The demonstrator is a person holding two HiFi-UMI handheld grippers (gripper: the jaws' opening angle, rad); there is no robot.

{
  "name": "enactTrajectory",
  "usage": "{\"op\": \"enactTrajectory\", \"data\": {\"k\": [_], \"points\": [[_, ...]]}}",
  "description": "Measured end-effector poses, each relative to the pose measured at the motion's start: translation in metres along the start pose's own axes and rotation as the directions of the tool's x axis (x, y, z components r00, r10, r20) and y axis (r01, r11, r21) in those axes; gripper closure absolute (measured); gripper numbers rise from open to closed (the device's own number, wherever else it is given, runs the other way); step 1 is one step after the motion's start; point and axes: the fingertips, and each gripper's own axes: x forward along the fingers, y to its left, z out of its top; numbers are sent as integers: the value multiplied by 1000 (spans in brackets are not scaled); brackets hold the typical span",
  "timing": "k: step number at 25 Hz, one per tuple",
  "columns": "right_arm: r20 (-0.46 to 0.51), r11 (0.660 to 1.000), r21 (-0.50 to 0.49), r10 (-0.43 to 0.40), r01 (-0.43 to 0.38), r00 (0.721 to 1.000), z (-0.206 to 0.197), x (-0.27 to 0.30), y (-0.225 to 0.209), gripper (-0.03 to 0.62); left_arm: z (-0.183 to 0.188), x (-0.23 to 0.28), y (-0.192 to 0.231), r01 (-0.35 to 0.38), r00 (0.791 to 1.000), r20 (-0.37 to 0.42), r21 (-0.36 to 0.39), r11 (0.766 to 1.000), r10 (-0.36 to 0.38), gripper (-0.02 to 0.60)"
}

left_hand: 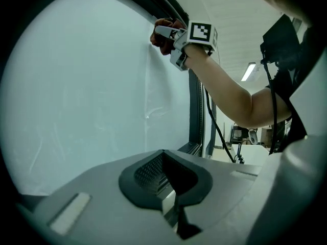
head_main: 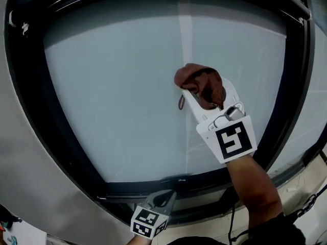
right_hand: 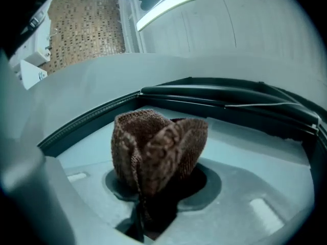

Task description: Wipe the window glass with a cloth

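Observation:
A brown knitted cloth (head_main: 200, 83) is bunched against the pale window glass (head_main: 112, 86), a little right of the pane's middle. My right gripper (head_main: 204, 98) is shut on the cloth; its fingertips are hidden under the cloth. In the right gripper view the cloth (right_hand: 156, 147) bulges out of the jaws of the right gripper (right_hand: 153, 188) towards the glass. My left gripper (head_main: 164, 197) hangs low by the bottom frame, shut with nothing in it. In the left gripper view the left gripper (left_hand: 166, 188) has its jaws together, and the cloth (left_hand: 162, 34) shows high on the glass (left_hand: 76, 86).
A black window frame (head_main: 66, 137) rings the pane, with its top bar (right_hand: 225, 98) just beyond the cloth. A pale vertical streak (head_main: 185, 34) runs down the glass. A grey wall (head_main: 20, 162) is at the left. A black cable (head_main: 306, 205) hangs at the lower right.

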Motion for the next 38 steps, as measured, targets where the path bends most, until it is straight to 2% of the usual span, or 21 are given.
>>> {"op": "enactTrajectory", "data": {"k": [5, 10, 15, 25, 38], "points": [[40, 998, -33, -46, 47, 998, 22, 44, -40, 459, 1, -2, 2, -37, 999, -16, -10, 999, 37, 565], [33, 997, -17, -80, 81, 996, 17, 65, -49, 459, 3, -8, 8, -63, 998, 7, -22, 998, 63, 565], [19, 989, -102, -109, 110, 994, 9, 64, -37, 461, -4, -9, 14, -75, 997, 9, -17, 997, 75, 565], [-12, 991, -100, -91, 89, 996, -15, 46, -13, 467, -10, -7, 7, -33, 999, -7, -60, 998, 33, 565], [-80, 989, -137, -59, 48, 995, -57, 11, 32, 467, -16, -8, 1, -42, 999, -19, -58, 997, 41, 565]]}}
